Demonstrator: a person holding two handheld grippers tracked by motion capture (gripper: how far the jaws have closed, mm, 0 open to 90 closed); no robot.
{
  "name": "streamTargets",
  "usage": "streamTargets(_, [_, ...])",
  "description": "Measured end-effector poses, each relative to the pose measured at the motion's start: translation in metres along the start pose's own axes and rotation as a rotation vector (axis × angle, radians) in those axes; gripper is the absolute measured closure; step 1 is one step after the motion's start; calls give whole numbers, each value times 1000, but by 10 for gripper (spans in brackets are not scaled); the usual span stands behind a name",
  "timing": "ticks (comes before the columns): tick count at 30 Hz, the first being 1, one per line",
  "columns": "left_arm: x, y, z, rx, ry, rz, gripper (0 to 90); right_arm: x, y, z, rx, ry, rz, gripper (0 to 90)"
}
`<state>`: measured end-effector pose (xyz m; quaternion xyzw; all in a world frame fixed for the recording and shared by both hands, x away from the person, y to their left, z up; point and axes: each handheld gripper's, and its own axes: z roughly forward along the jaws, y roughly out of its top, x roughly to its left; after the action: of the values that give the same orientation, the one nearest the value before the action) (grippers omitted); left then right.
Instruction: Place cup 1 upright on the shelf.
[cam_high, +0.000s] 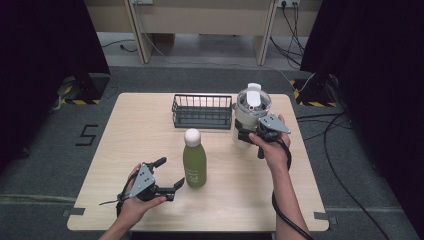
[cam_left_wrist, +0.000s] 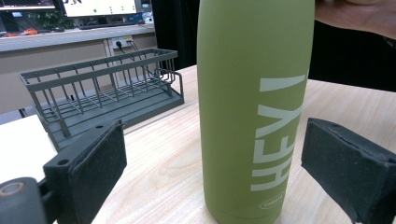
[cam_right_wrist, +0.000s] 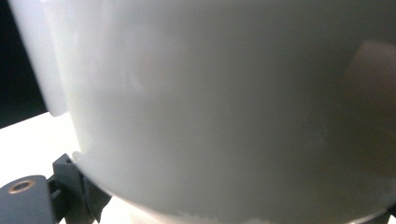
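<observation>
A green bottle (cam_high: 195, 164) with a white cap stands upright at the table's middle. In the left gripper view the green bottle (cam_left_wrist: 254, 107) reads "HEY!" and stands between my two jaws without touching either. My left gripper (cam_high: 171, 172) is open just left of it, near the front edge. A white tumbler (cam_high: 249, 116) with a clear lid is upright at the back right. My right gripper (cam_high: 246, 136) is shut on the tumbler's lower body. In the right gripper view the white tumbler (cam_right_wrist: 224, 93) presses close between the jaws.
A dark wire basket (cam_high: 202, 111) stands empty at the back middle, left of the tumbler; the same wire basket (cam_left_wrist: 102, 88) lies behind the bottle. Bare wooden table (cam_high: 140, 145) stretches on the left. Cables trail on the floor at the right.
</observation>
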<state>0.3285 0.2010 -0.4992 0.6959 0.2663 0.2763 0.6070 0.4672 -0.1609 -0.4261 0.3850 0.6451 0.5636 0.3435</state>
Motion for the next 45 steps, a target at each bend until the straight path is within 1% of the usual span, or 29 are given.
streamTargets(8, [0,0,0,-1,2,-1,58,3,11,9,-8,8,-10,90])
streamTargets(24, [1,-1,-1,-2,1,-2,59,7,26,26,-14,16,-16,90])
streamTargets(45, [2,0,-2,-10,1,-9,61,12,44,49,-29,31,-9,88])
